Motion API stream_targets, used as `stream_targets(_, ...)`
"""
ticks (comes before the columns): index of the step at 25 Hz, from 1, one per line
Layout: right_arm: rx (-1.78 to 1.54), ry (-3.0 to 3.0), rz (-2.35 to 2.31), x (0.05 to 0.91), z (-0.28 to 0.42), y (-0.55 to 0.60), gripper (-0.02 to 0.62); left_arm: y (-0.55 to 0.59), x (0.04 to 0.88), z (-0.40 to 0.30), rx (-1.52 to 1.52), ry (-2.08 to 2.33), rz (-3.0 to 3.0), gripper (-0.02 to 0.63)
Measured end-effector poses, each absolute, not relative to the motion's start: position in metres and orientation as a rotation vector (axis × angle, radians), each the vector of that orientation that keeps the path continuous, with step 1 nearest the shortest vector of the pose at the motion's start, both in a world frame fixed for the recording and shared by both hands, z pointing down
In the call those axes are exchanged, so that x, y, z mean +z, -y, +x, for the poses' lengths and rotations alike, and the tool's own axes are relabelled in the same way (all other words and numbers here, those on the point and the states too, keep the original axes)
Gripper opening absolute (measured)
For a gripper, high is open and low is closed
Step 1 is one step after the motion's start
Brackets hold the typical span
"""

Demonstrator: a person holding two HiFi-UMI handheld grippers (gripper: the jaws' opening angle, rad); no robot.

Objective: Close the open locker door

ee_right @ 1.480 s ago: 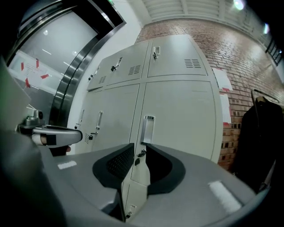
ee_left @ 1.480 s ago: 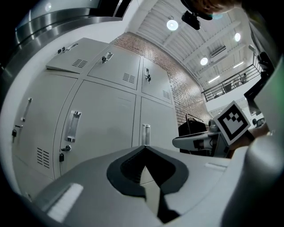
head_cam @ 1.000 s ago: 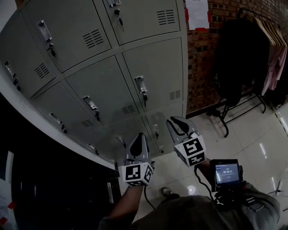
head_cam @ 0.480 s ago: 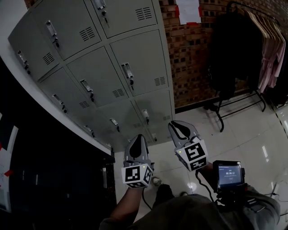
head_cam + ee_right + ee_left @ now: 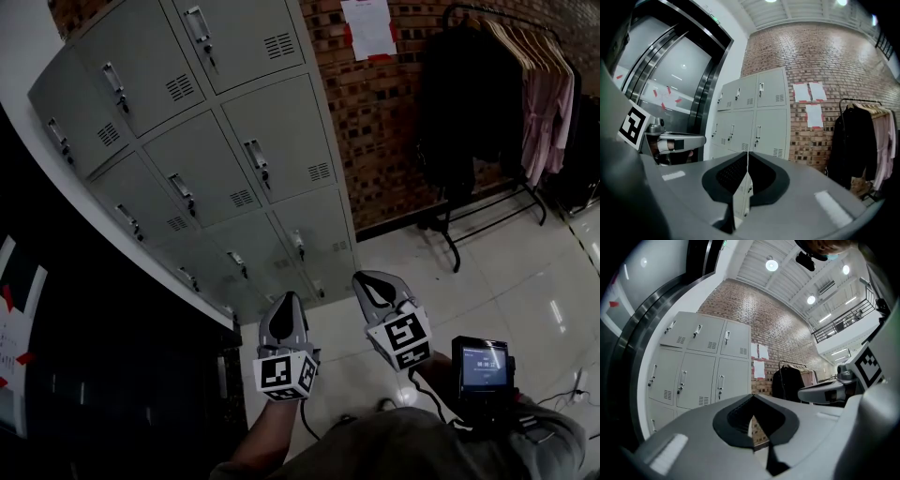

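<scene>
Lockers [image 5: 234, 159] at eleven o'clock all look closed; task seems done. Left gripper [image 5: 284, 302] jaws together, empty; right gripper [image 5: 373, 279] jaws have just been closing, empty.

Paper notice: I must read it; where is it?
Head view, top centre: the paper notice hangs on the brick wall, right of the lockers, left of the hanging coats.

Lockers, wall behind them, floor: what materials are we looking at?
Lockers: likely painted sheet steel, matte grey; pressed louvre vents, shiny metal handles. Wall: bare red brick, mortar joints visible. Floor: probably glazed tile, glossy; it mirrors the lights, with thin joint lines.
</scene>
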State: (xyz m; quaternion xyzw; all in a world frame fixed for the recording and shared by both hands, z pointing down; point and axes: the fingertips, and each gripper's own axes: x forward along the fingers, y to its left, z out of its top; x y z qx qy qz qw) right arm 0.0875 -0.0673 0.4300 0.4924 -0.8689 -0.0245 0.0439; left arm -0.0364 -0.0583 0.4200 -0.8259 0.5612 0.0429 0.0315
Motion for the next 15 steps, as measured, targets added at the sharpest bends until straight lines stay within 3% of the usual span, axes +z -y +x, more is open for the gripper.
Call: stream_targets(15,-0.106,2.608,1.569,0.412,0.058,0.048,0.006,0.042,0.405,-0.069,0.128,-1.672,-2.58,0.0)
